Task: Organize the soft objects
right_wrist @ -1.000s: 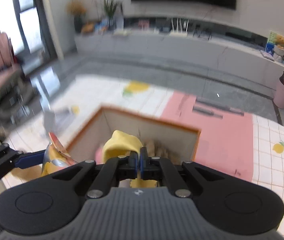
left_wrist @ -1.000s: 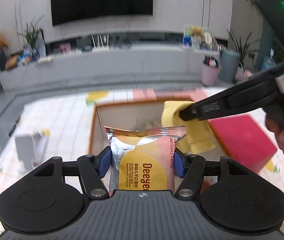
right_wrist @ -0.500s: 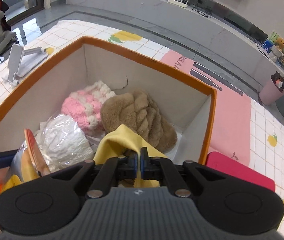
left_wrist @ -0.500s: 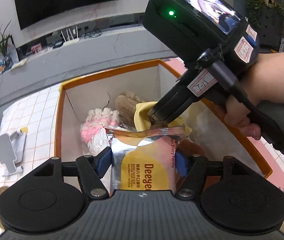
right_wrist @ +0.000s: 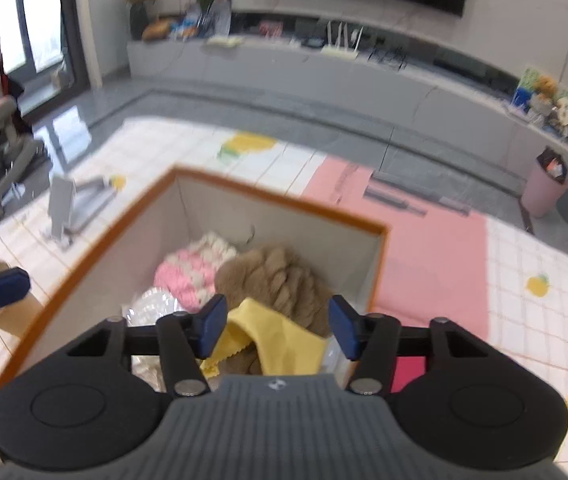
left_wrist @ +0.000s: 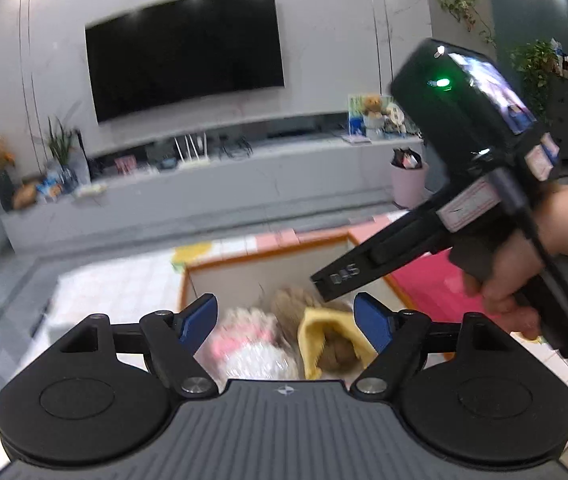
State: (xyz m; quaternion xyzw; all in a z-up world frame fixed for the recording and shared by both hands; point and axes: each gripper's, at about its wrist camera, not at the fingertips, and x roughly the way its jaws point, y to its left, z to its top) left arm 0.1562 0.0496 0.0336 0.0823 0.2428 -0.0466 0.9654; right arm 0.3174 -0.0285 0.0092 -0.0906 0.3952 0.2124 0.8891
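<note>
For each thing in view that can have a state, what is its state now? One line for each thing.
left gripper: open, nothing between its jaws, which have just been opening
right gripper: open, jaws just opened, above the cloth
yellow cloth: released, crumpled in the box on the brown plush
storage box: open at the top, holding soft things
brown plush: lying in the box
television: screen dark

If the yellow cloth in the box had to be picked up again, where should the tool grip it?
Probably the raised fold of the yellow cloth, from above: it humps over the brown plush, free of the box wall, while its edges lie flat.
</note>
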